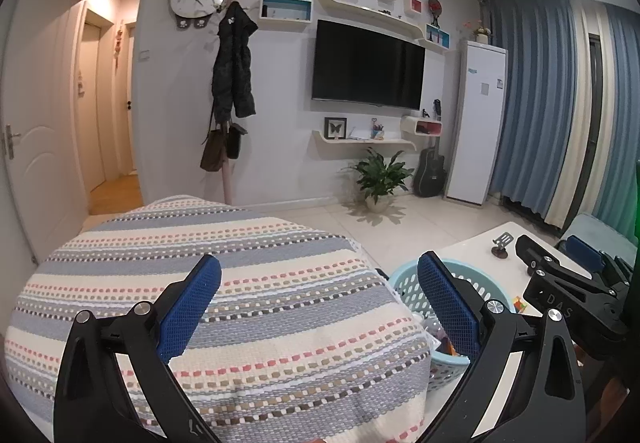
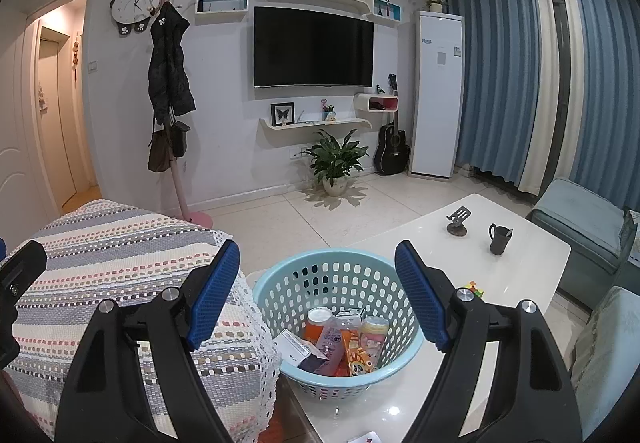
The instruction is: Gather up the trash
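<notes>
Blue basket (image 2: 338, 323): on white tabletop (image 2: 520, 263), trash (image 2: 344, 339) piled inside.
Left gripper (image 1: 320, 307) fingers: spread wide, empty, above striped cover (image 1: 240, 283).
Right gripper (image 2: 318, 299) fingers: spread wide, empty, framing basket.
Nearby: black cup (image 2: 499, 239), puzzle cube (image 2: 472, 287), phone stand (image 2: 458, 222).

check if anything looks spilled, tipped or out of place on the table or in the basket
Nothing stands out. The blue basket sits upright on the white table with the bottles and cartons inside it. The black cup stands upright, and a small colourful cube lies beside the basket. No spill shows.
</notes>
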A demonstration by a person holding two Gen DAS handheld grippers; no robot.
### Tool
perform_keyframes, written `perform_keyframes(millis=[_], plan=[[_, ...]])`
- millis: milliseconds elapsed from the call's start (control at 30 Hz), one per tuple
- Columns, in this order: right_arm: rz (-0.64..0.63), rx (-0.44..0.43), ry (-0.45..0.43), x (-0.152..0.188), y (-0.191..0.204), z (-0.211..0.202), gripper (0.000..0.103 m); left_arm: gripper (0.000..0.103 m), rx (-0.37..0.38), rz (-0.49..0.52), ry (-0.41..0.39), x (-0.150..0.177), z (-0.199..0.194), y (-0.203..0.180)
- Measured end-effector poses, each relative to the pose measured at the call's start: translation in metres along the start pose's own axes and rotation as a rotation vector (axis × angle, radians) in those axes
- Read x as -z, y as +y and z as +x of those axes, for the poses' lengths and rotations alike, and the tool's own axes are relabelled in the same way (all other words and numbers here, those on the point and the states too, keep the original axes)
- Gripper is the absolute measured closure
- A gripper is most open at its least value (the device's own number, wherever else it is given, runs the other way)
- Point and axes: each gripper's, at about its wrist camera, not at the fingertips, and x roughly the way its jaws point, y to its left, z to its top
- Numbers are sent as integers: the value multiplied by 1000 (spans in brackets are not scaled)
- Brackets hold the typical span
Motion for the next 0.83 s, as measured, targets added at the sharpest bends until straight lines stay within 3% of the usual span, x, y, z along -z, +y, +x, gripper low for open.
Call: perform_keyframes(millis=[567,833], plan=[[0,9,26,0,10,12,27,7,-28,18,47,2,9,7],[-8,3,25,-2,15,11,27,7,-23,-31,81,1,11,21]])
